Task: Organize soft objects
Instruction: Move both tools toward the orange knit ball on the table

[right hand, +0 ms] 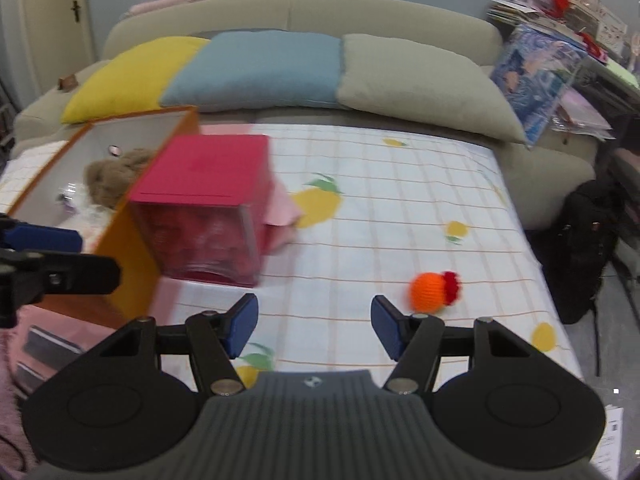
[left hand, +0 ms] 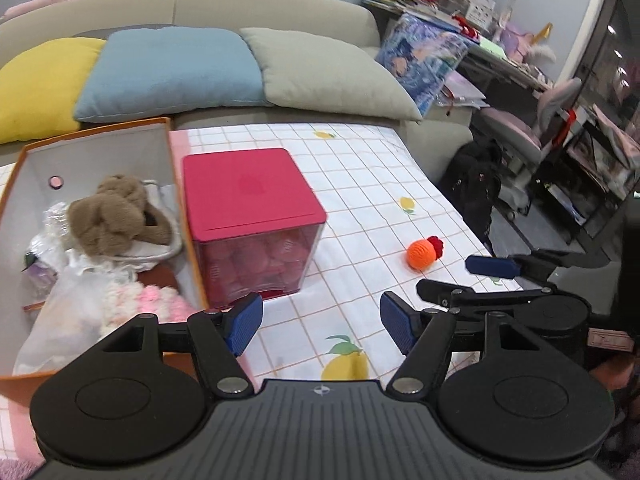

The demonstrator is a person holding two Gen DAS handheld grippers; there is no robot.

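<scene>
Both claws, left claw (left hand: 322, 325) and right claw (right hand: 314, 325), gape empty; the orange ball (right hand: 427, 292) lies just beyond the right one, right of the red box (right hand: 208, 200).

A lived-in home, most likely a living room or bedroom. A beige sofa (right hand: 296, 12) runs across the top of the frame with a yellow cushion (right hand: 132, 76), a blue cushion (right hand: 260, 68) and a grey-green cushion (right hand: 420, 80) leaning on it. Below lies a lemon-print checked cloth (right hand: 400, 208). At the upper right a cluttered desk (left hand: 500, 52) carries stacked books and papers, with a pink desk chair (left hand: 532, 120) beside it. A door (right hand: 52, 24) shows at the upper left
</scene>
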